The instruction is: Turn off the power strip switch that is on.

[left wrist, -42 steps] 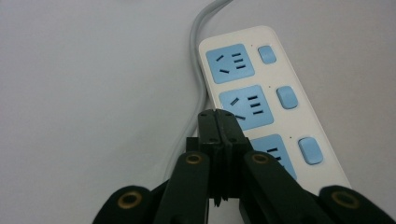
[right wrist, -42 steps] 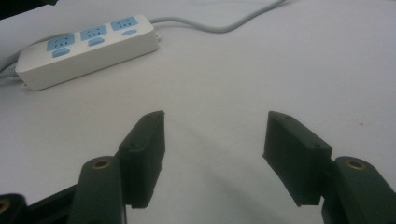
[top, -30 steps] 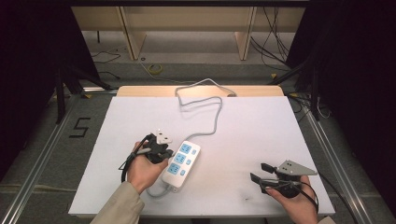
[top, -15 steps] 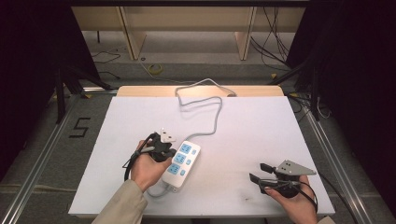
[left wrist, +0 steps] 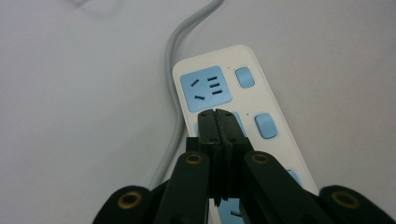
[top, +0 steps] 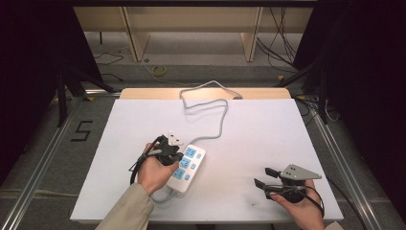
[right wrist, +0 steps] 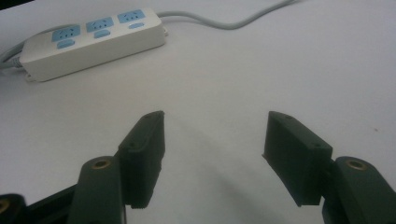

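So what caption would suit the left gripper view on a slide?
Shut left gripper poised over a white power strip with blue sockets, grey cord trailing off.

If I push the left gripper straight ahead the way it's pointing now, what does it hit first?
Most likely the power strip: the left gripper, jaws shut, points at the strip's face between its blue sockets. How close the tips are is unclear.

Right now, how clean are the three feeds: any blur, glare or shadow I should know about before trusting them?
High view: even light, soft detail, dark surroundings; the power strip reads clearly. Left gripper view: the shut left claw is slightly soft up close, sockets sharp, no glare. Right gripper view: the open right claw casts faint shadows on the white table; the strip beyond is mildly blurred.
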{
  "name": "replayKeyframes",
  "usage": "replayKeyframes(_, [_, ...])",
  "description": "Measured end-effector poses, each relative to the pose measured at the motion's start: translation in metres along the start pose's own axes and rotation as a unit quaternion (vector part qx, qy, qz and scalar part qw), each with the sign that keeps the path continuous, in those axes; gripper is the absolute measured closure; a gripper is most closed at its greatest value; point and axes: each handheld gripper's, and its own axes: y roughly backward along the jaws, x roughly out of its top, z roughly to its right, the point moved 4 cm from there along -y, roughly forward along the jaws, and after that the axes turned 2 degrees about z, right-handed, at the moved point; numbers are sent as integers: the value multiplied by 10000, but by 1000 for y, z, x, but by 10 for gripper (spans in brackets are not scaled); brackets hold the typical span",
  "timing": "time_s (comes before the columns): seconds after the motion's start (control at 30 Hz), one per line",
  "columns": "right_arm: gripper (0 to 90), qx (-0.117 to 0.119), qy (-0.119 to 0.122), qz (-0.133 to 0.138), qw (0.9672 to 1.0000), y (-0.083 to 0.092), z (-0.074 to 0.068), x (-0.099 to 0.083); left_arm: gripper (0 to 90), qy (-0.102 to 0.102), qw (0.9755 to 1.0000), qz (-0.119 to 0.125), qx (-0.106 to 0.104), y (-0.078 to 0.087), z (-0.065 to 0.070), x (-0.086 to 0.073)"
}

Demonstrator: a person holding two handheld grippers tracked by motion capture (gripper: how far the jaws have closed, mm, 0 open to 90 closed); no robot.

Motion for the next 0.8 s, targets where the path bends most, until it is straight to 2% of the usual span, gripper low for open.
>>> replayKeyframes(0.8, [390,8,106,-41,9999,-1,0,0,898,-97,9998,-156,-74,-10,6,10])
